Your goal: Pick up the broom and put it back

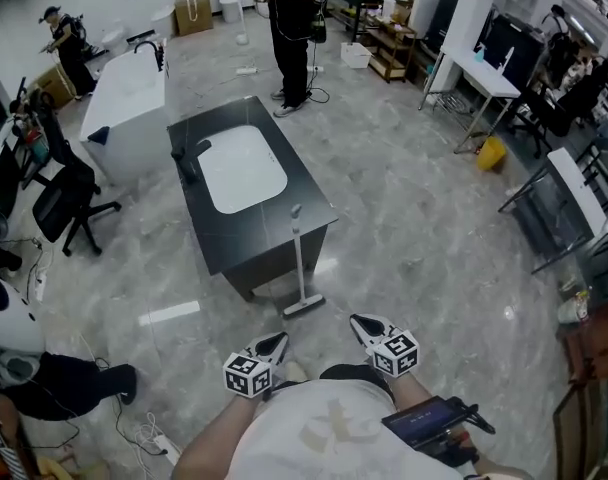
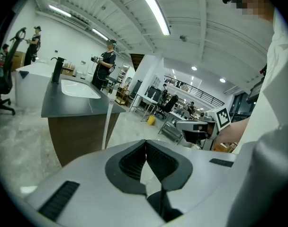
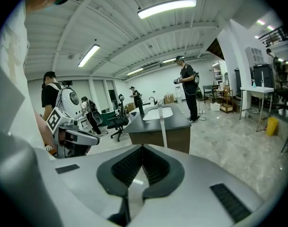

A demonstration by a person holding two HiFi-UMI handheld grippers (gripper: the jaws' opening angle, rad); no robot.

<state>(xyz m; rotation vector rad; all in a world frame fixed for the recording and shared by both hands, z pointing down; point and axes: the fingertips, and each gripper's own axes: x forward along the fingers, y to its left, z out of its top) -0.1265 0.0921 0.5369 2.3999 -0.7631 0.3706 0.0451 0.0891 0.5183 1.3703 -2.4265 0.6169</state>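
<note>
While left gripper (image 1: 280, 340) and right gripper (image 1: 358, 321) are closed, thin white broom (image 1: 300, 264) stands upright

The slim white long-handled broom (image 1: 298, 263) stands nearly upright, its head on the floor (image 1: 404, 268), handle leaning at the dark sink cabinet's (image 1: 199, 240) five o'clock corner.

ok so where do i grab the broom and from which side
Probably the handle, about halfway up. The broom stands nearly upright, head on the floor, top leaning on the counter's near end, so the thin pole is bare on your side. Come in level from there, jaws either side of it. The left gripper and right gripper are both shut, so open one first.
</note>
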